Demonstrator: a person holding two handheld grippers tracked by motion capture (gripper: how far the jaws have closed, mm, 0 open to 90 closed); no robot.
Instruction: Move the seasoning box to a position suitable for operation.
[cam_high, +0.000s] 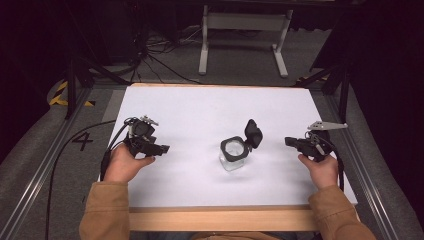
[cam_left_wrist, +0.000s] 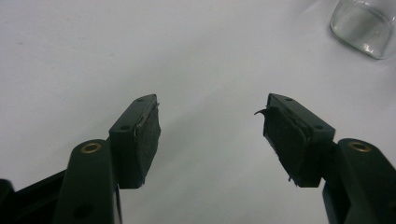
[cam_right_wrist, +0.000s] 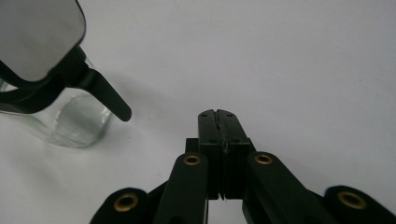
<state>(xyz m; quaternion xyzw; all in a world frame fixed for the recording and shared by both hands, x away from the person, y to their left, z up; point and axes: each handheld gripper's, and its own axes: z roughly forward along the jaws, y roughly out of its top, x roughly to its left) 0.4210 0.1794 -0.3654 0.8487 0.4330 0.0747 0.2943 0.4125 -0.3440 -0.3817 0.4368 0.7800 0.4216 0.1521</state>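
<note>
Standing upright between the two grippers, a small clear square glass jar with a black collar has its black hinged lid flipped open and tilted up toward the right gripper's side. The jar rests on the white worktop, well apart from the left gripper and somewhat nearer the right gripper. In the left gripper view the jar's glass base sits far ahead and to the right of the jaws; in the right gripper view the jar stands ahead and to the left, with its raised lid looming at the upper left corner. The left gripper has its jaws spread wide with bare white surface between the pads, holding nothing. The right gripper has its jaws pressed together, pad to pad, with nothing between them. Each gripper is held by a hand in a tan sleeve, both low over the worktop, jaws pointing inward toward the jar. A black cable trails from the left gripper off the worktop's edge.
</note>
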